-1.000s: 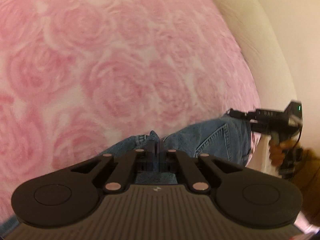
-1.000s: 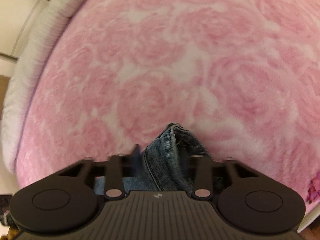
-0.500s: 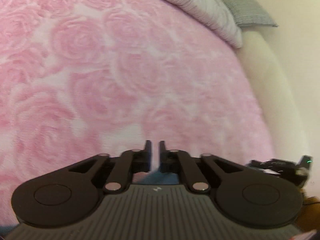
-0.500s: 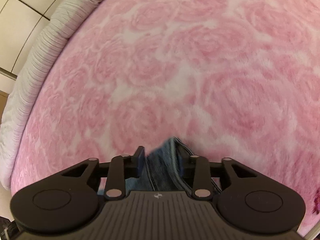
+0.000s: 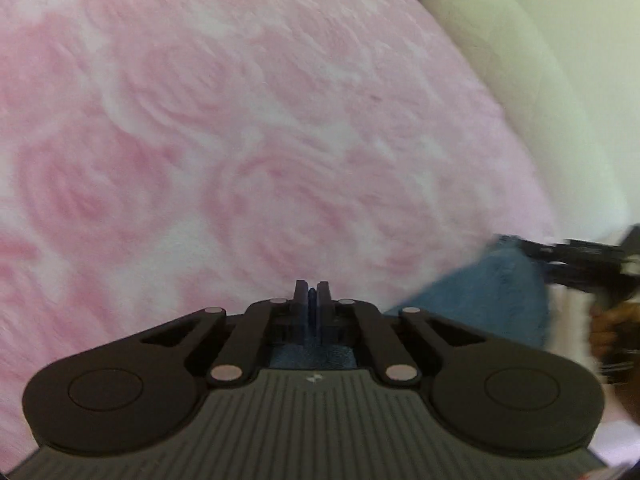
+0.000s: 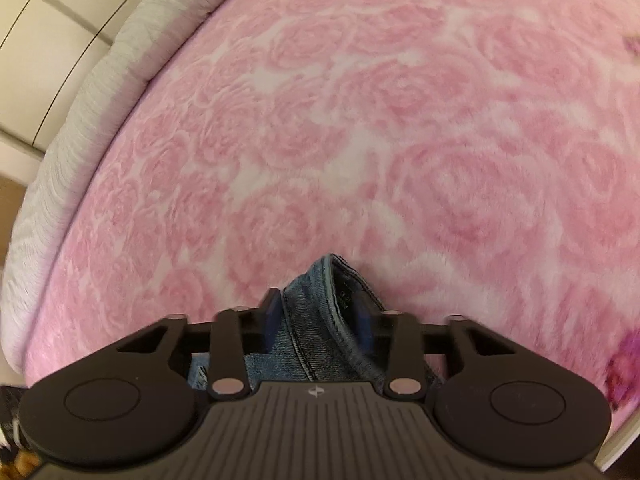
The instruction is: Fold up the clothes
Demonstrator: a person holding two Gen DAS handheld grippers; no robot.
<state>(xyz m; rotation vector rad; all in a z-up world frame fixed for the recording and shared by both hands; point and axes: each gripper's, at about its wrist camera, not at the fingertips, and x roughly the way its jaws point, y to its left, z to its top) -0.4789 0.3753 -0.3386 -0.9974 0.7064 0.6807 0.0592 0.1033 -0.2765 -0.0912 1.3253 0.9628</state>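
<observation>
A pair of blue jeans point(image 5: 492, 300) hangs between both grippers above a pink rose-patterned blanket point(image 5: 240, 140). My left gripper point(image 5: 311, 294) is shut on a thin edge of the denim, which shows between its fingers. My right gripper point(image 6: 318, 308) is shut on a thick bunched fold of the jeans point(image 6: 320, 320), with the jaws held fairly wide by the cloth. The right gripper also shows at the right edge of the left wrist view point(image 5: 580, 260), gripping the same garment. Most of the jeans is hidden under the gripper bodies.
The pink blanket point(image 6: 360, 140) covers the bed. A white ribbed cover point(image 6: 92, 112) runs along its left edge, with cream wall panels point(image 6: 48, 20) beyond. A cream padded bed side point(image 5: 540, 80) lies to the right. A dark pink patch point(image 6: 624, 364) sits at the blanket's right edge.
Both grippers have kept hold of the jeans and moved over the blanket. The left view has dipped back down, so the denim and right gripper show again at its right.
</observation>
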